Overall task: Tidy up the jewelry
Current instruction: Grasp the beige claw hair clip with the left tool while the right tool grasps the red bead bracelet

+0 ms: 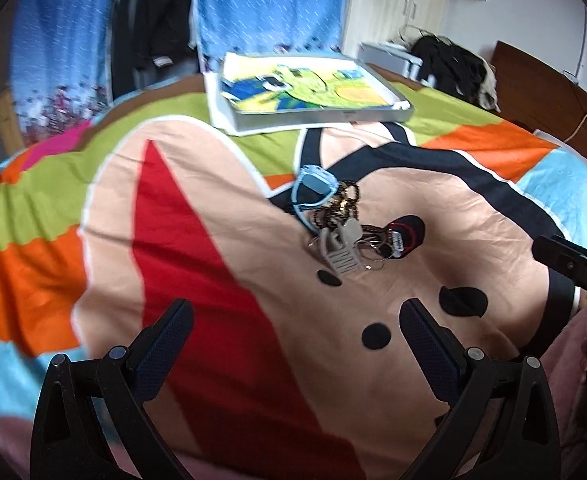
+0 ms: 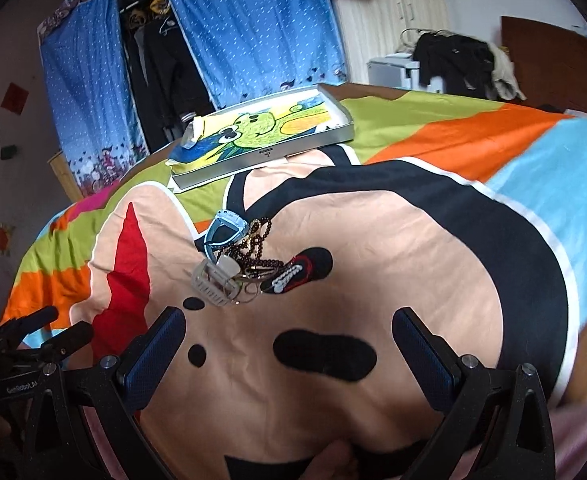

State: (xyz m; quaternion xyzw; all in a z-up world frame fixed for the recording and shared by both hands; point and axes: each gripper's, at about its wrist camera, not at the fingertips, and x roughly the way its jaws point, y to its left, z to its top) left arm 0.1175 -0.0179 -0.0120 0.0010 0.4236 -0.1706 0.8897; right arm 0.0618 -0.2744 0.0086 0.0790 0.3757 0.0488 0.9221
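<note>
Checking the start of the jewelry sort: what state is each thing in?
Left gripper: open, empty.
Right gripper: open, empty.
Jewelry pile: tangled heap on the bedspread, untouched.
Blue watch: lying on the pile's far edge.
Grey hair claw: lying on the near edge.
Shallow tray: open-topped, no jewelry inside.

Soft, even daylight fills both your views, brightest on the pale wall (image 1: 533,8) at far right, and it throws only faint shadows on the bedspread (image 1: 221,184). Your left view is smeared by motion blur, worst at the bedspread's left edge; the right view is sharper, blurring at far right. Fisheye distortion bows the bed, and dark vignetting rings every corner.
</note>
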